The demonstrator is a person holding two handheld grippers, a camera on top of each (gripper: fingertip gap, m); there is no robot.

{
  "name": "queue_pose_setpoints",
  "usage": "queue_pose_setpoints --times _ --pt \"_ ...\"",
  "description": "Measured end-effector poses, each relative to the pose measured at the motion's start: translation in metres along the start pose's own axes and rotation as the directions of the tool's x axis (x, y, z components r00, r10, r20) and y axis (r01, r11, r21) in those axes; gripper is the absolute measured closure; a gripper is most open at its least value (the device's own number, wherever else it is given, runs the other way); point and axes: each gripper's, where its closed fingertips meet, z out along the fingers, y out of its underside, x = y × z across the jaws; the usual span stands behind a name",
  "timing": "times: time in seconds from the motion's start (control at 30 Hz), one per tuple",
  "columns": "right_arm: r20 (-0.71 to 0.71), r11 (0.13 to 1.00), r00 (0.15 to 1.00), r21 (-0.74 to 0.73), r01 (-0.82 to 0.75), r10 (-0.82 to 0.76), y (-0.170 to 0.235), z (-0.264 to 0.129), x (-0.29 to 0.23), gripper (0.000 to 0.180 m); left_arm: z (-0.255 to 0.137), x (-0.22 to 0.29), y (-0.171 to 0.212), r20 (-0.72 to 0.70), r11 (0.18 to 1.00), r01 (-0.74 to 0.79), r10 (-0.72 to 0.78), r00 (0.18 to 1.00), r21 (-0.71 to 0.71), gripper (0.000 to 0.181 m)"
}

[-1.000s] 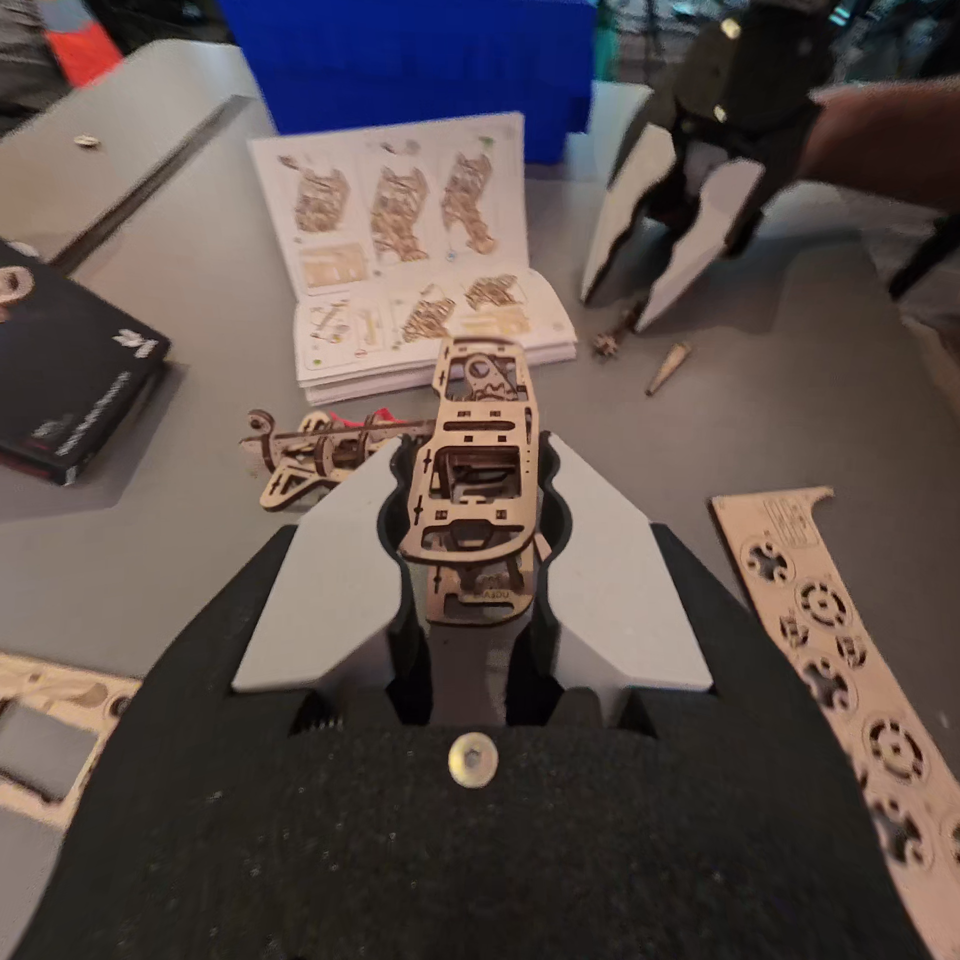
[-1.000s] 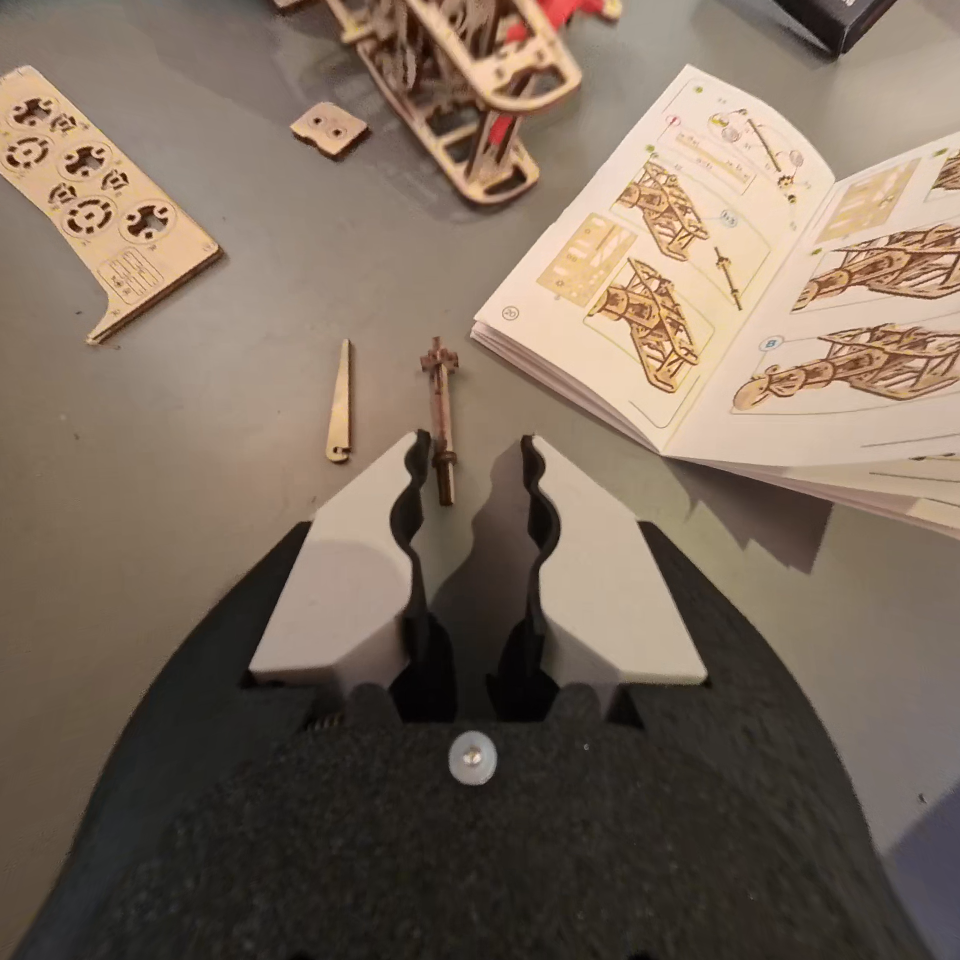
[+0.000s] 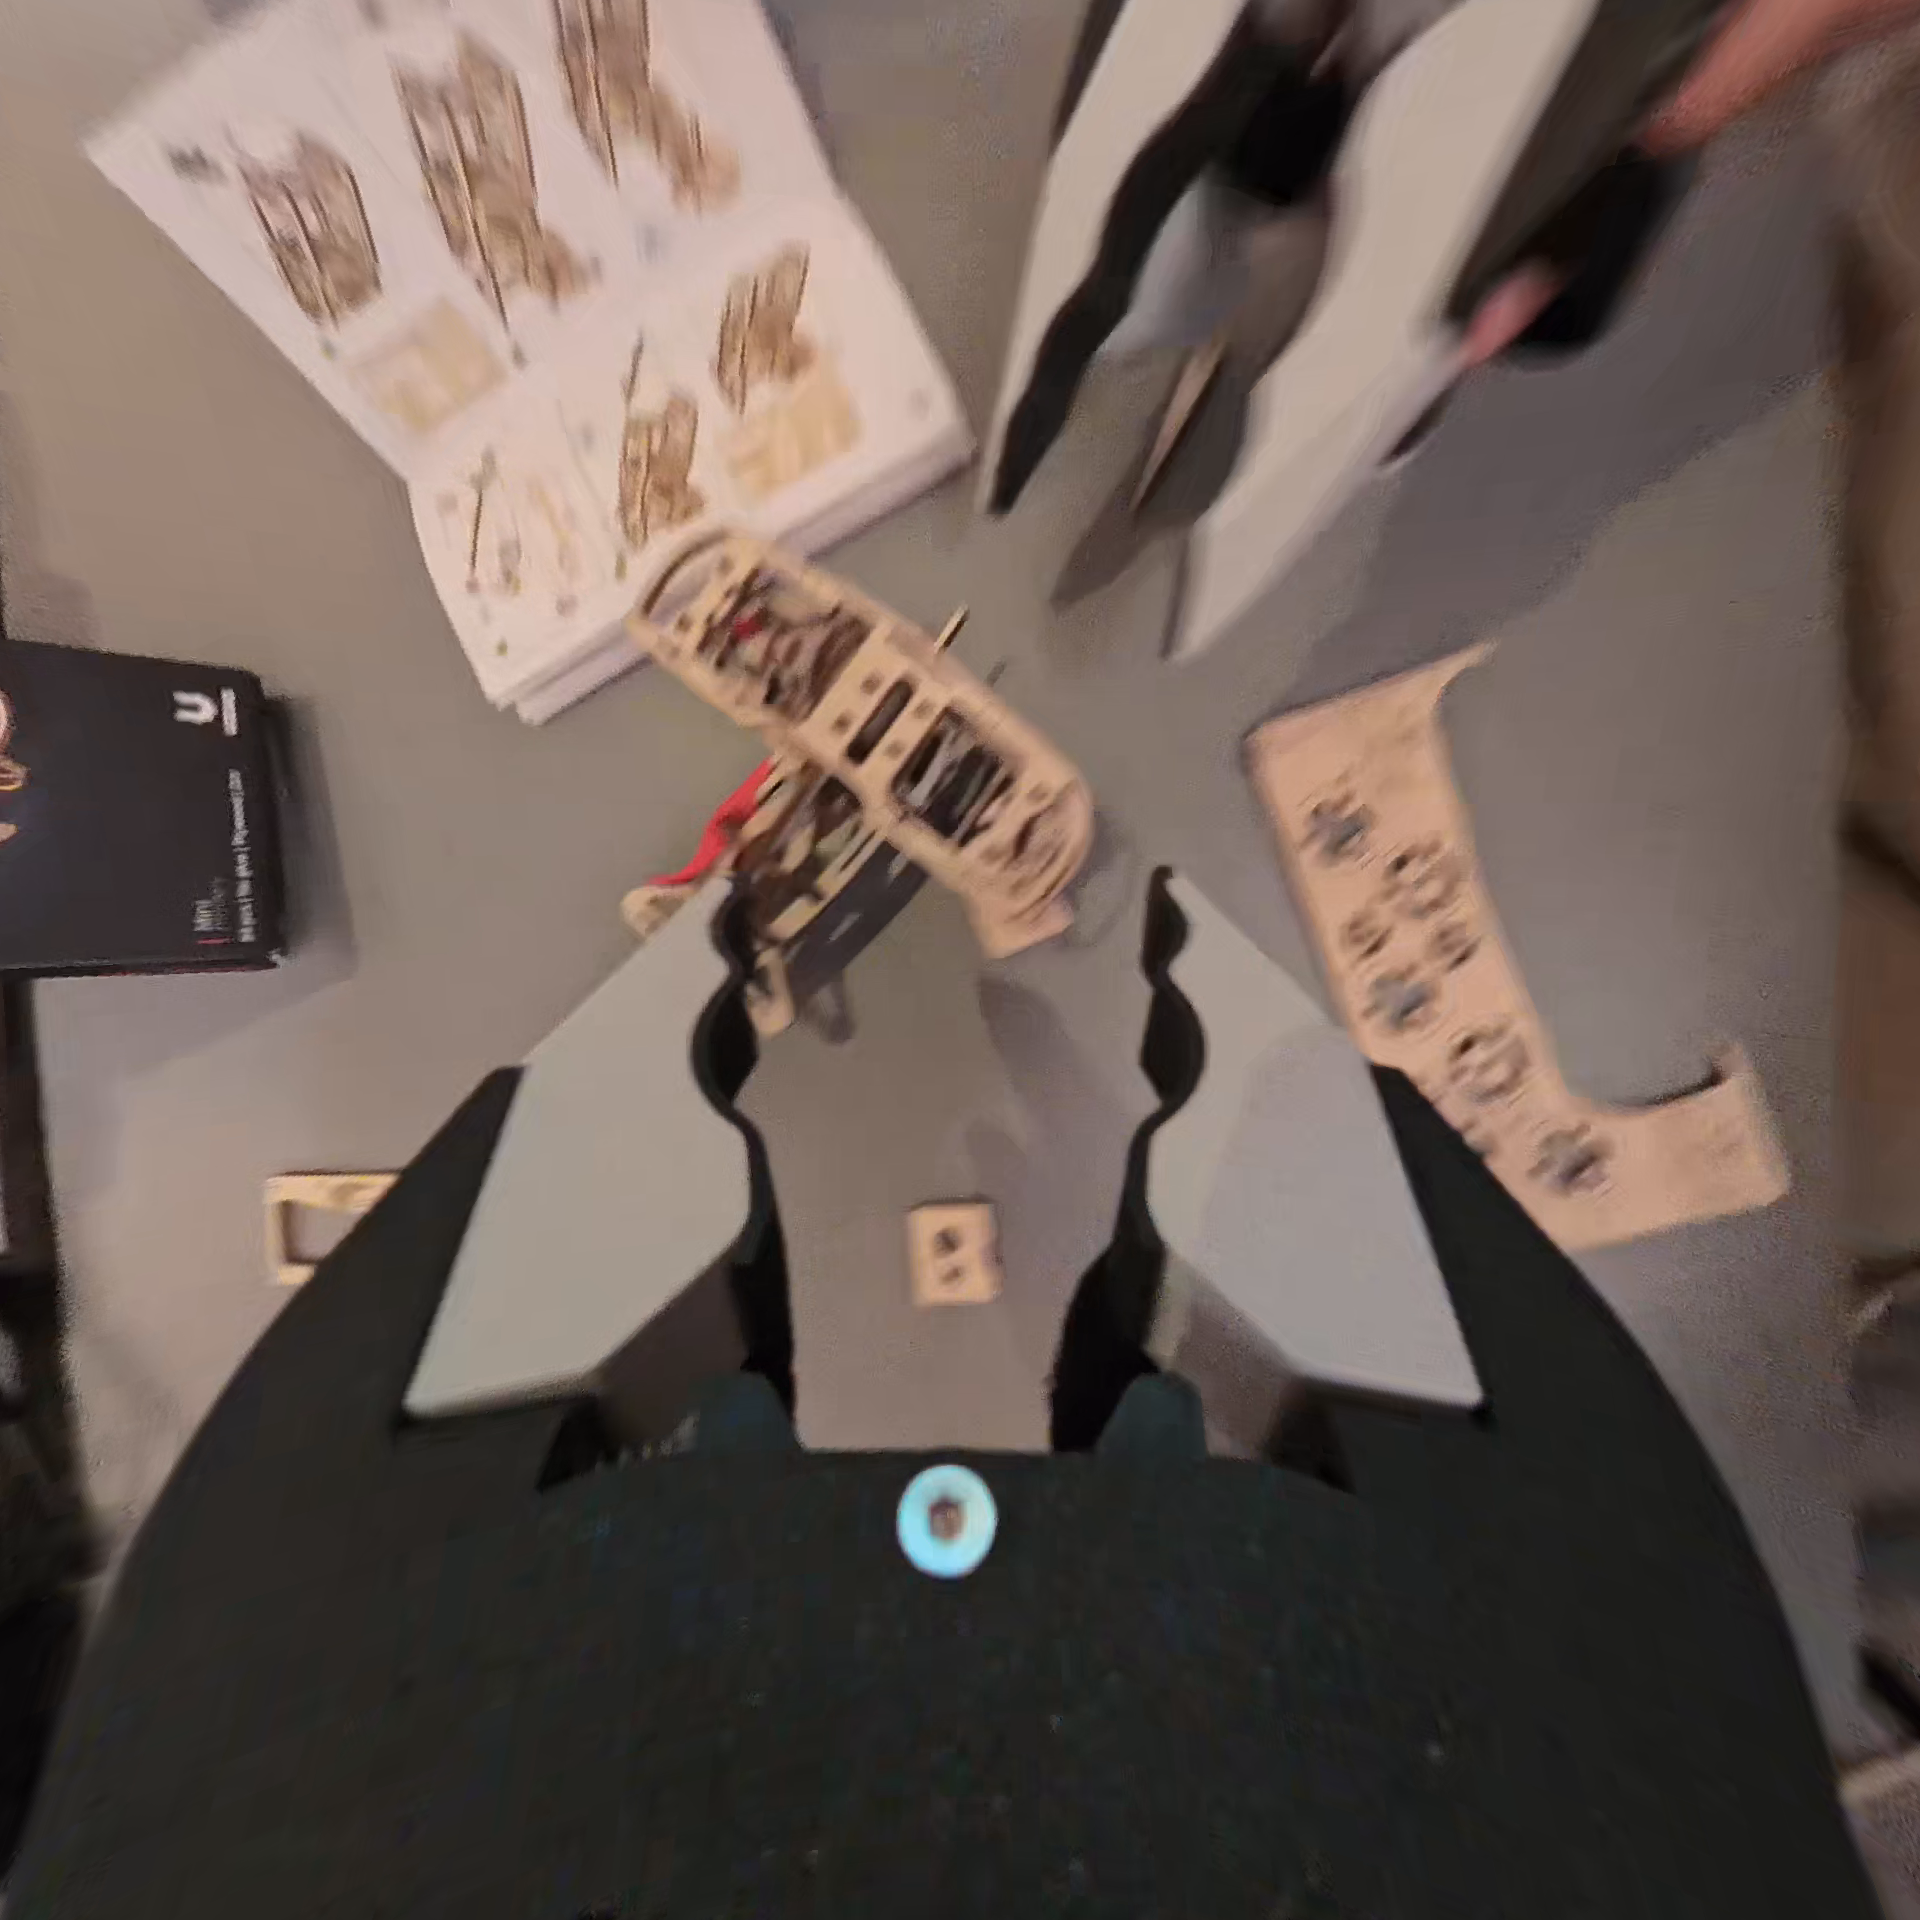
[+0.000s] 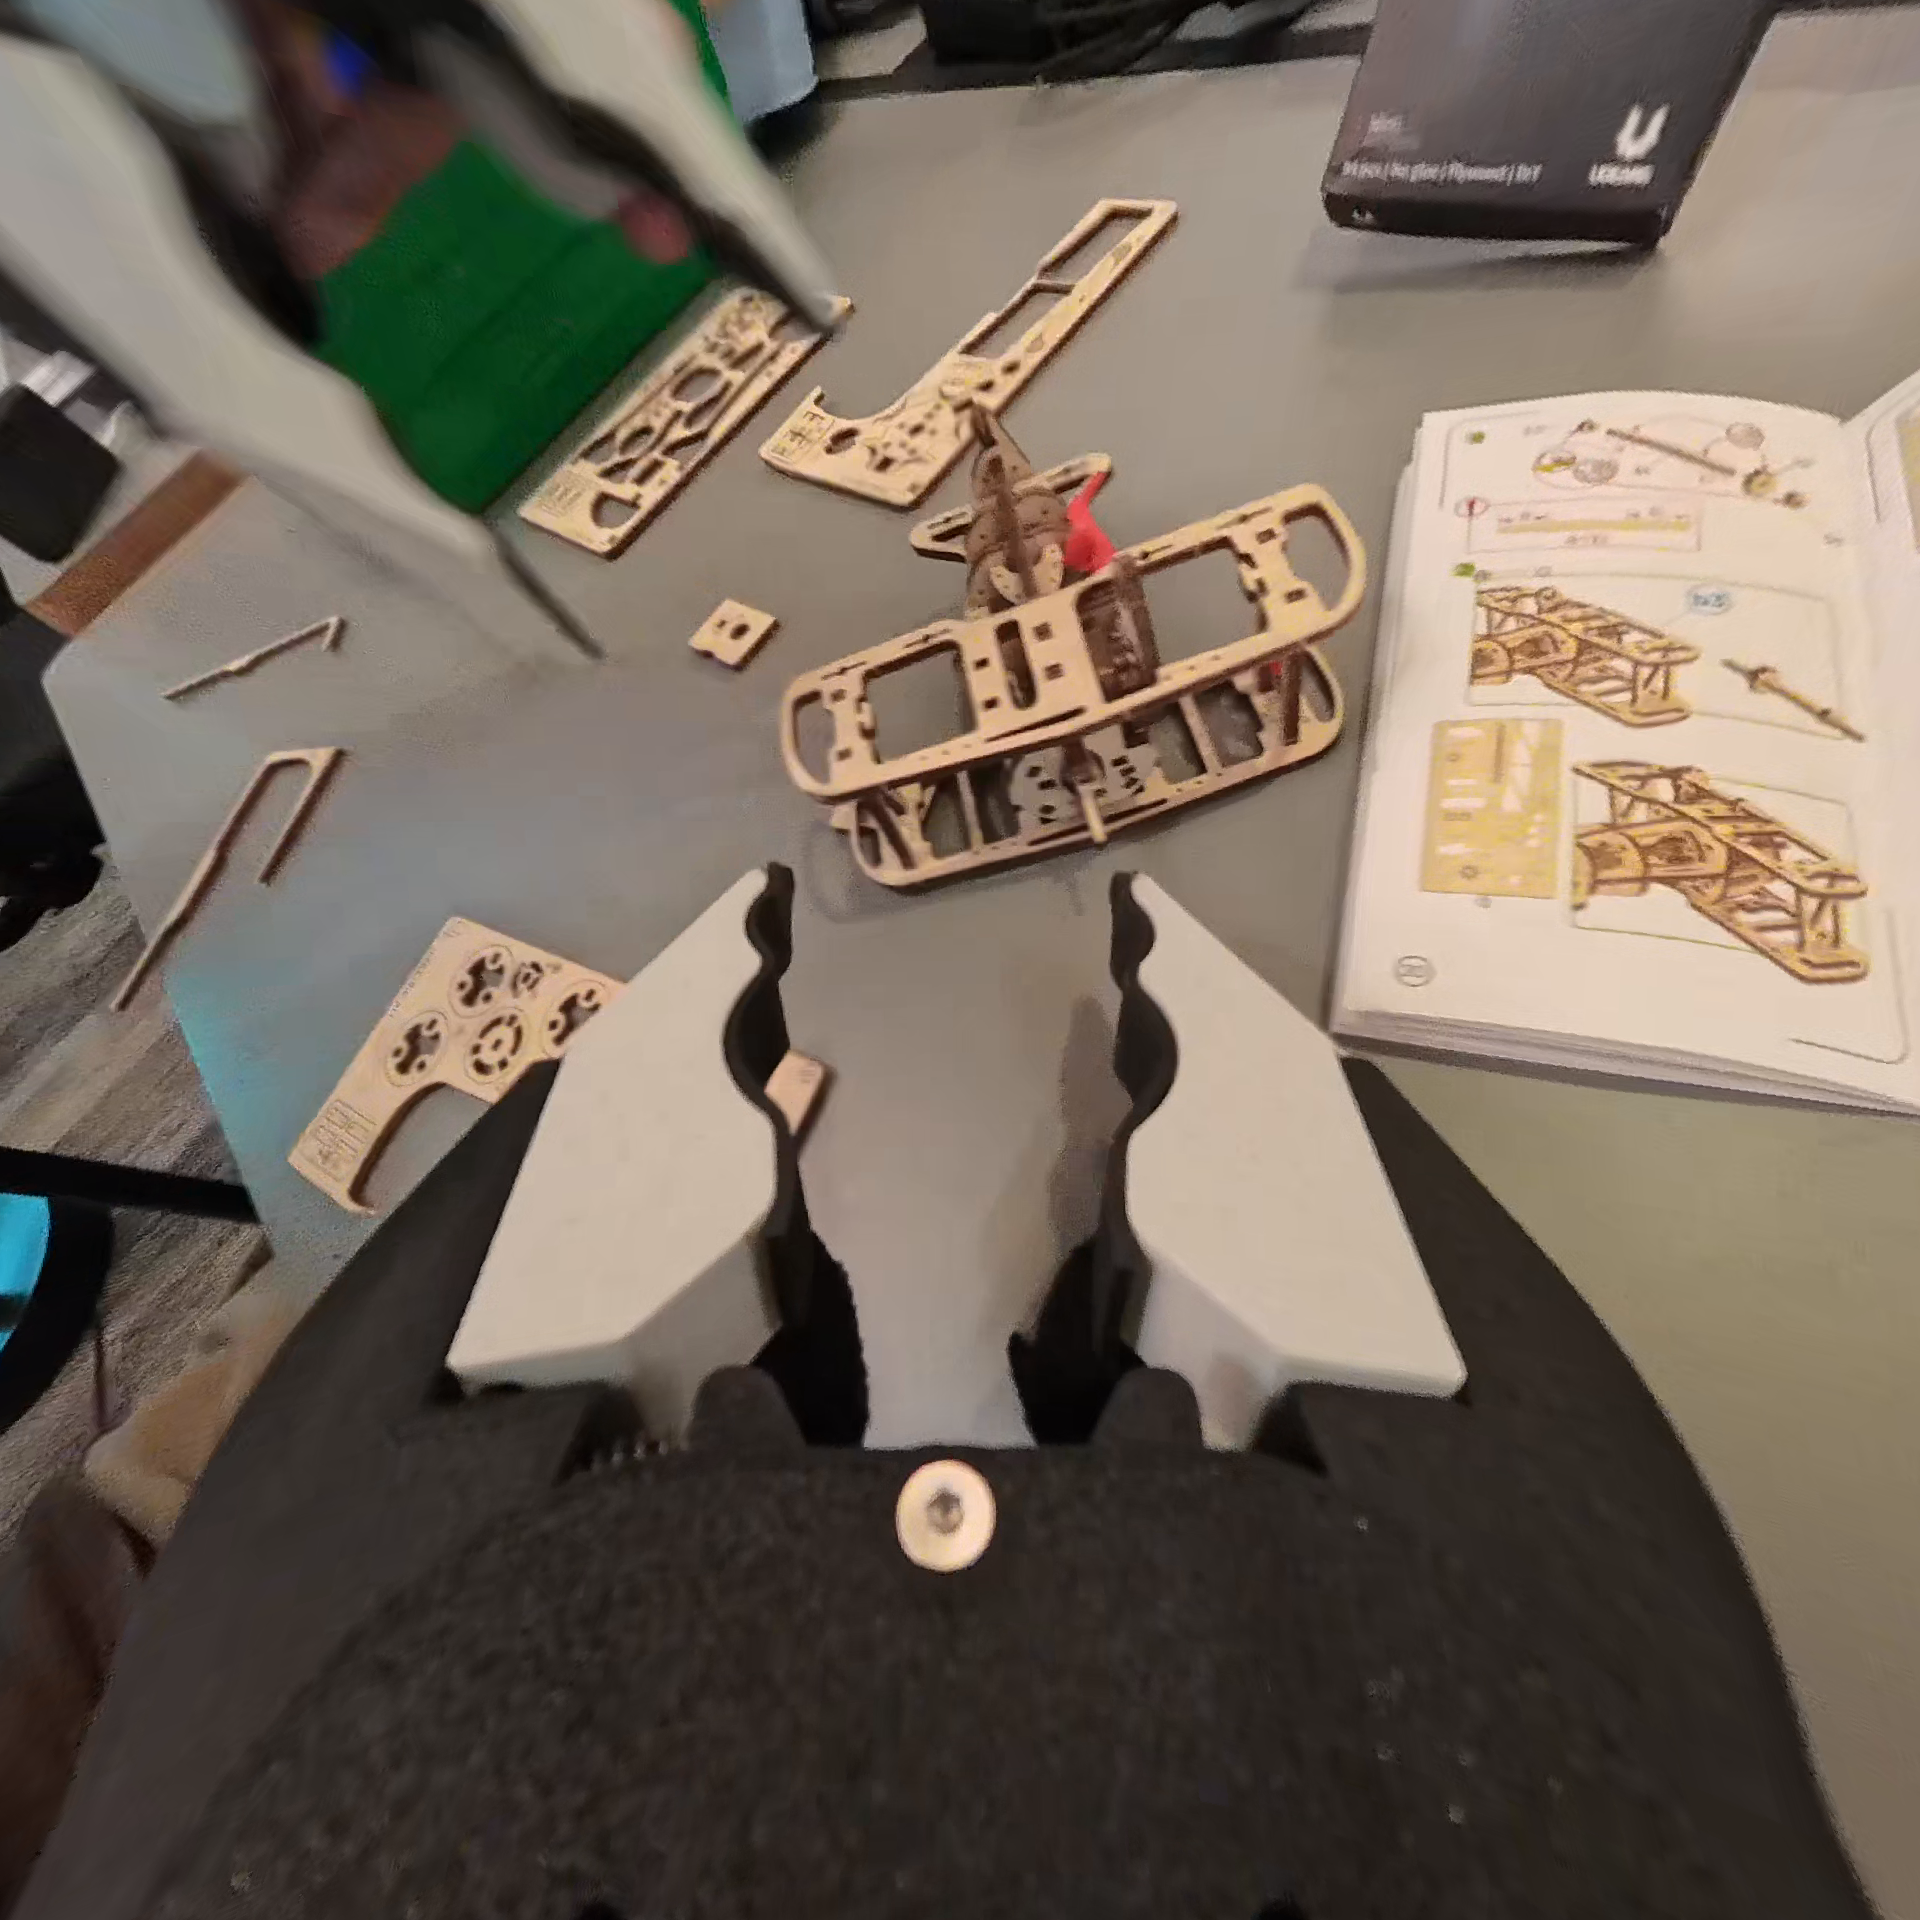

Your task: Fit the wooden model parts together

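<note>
The wooden biplane model (image 4: 1070, 707) stood on the grey table (image 4: 1143, 343), a pale laser-cut frame with two long slotted wings stacked one over the other. A darker brown fuselage ran back between them toward a tail, a small red piece showed beside it, and a short peg stuck out at the front under the upper wing. In the left wrist view the model (image 3: 883, 748) was blurred, yet its slotted wing and the red bit could still be made out.

The right gripper (image 4: 951, 888) was released, its two grey fingers spread wide with nothing between them; the model lay just ahead of the fingertips, apart from them. The left gripper (image 3: 940, 904) was likewise spread and empty. The model sat just beyond its tips, with part of the frame next to the tip of one finger (image 3: 665, 1049); whether they touched could not be told through the blur.

Beside the model lay the open instruction booklet (image 4: 1621, 727), and past the model's tail a black box (image 4: 1538, 114). On the model's other side lay a small square wooden piece (image 4: 734, 631), emptied part sheets (image 4: 966, 364), and a sheet of round wheel parts (image 4: 457, 1049), all flat on the table.
</note>
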Motion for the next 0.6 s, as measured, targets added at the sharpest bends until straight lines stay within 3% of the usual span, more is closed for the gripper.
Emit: queue_pose_setpoints --times 0.1,0.23,0.33,0.43,0.53,0.6 --pt "-0.011 0.998 1.0 0.065 0.005 -0.005 0.0 -0.013 -0.009 0.126 0.022 -0.034 0.027 -0.059 0.96 -0.187 0.179 0.982 -0.209 0.102" --pt "-0.004 0.994 0.998 0.094 -0.059 0.06 0.01 -0.038 -0.004 0.13 0.057 -0.05 0.034 -0.172 0.916 -0.309 0.271 0.947 -0.258 0.105" --pt "0.004 0.988 0.994 0.106 -0.113 0.114 0.013 -0.05 0.003 0.13 0.074 -0.051 0.038 -0.238 0.906 -0.337 0.279 0.93 -0.256 0.11" --pt "-0.005 0.989 0.994 0.096 -0.111 0.112 0.011 -0.053 0.009 0.131 0.082 -0.047 0.04 -0.263 0.897 -0.374 0.311 0.913 -0.237 0.133" --pt "-0.007 0.992 0.996 0.091 -0.086 0.087 0.006 -0.05 0.014 0.132 0.079 -0.047 0.041 -0.233 0.919 -0.323 0.271 0.934 -0.225 0.135" --pt "0.011 0.991 0.995 0.096 -0.096 0.095 0.001 -0.046 0.016 0.132 0.075 -0.057 0.043 -0.138 0.943 -0.239 0.211 0.968 -0.233 0.135"
